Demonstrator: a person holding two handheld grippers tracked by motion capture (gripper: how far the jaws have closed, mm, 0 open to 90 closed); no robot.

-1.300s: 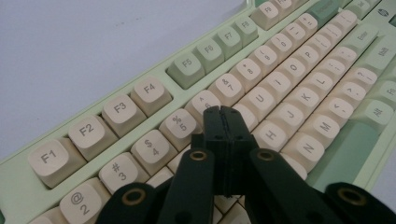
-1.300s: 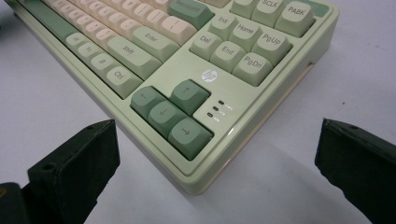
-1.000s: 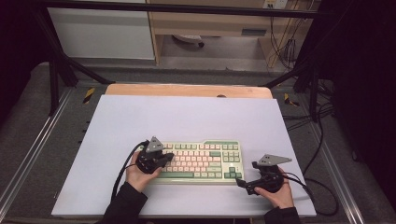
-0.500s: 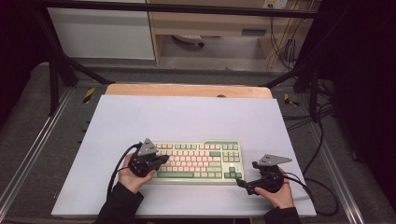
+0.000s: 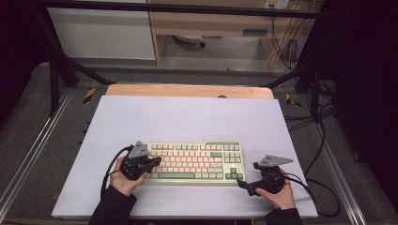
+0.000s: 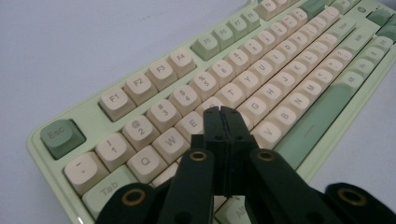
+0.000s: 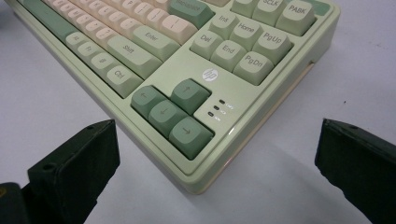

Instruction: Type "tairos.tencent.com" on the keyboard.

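A pale green keyboard [image 5: 195, 161] with cream and green keys lies on the near part of the white table top. My left gripper [image 5: 156, 162] hovers over its left end, held by a hand in a black sleeve. In the left gripper view the jaws [image 6: 222, 114] are shut with nothing between them, tips just above the letter keys near E and D of the keyboard [image 6: 140, 88]. My right gripper [image 5: 247, 176] rests at the keyboard's front right corner. Its jaws [image 7: 217, 135] stand wide open on either side of the corner by the arrow keys [image 7: 170, 112], not touching it.
The white table top [image 5: 187, 117] stretches far behind the keyboard, with a wooden edge [image 5: 187, 90] at the back. Black cables [image 5: 324, 187] trail off the right side. Metal frame rails [image 5: 28, 154] run along both sides.
My left gripper has slid leftward along the keyboard, from near its middle-left to its left end, jaws still shut. The right gripper has not moved.
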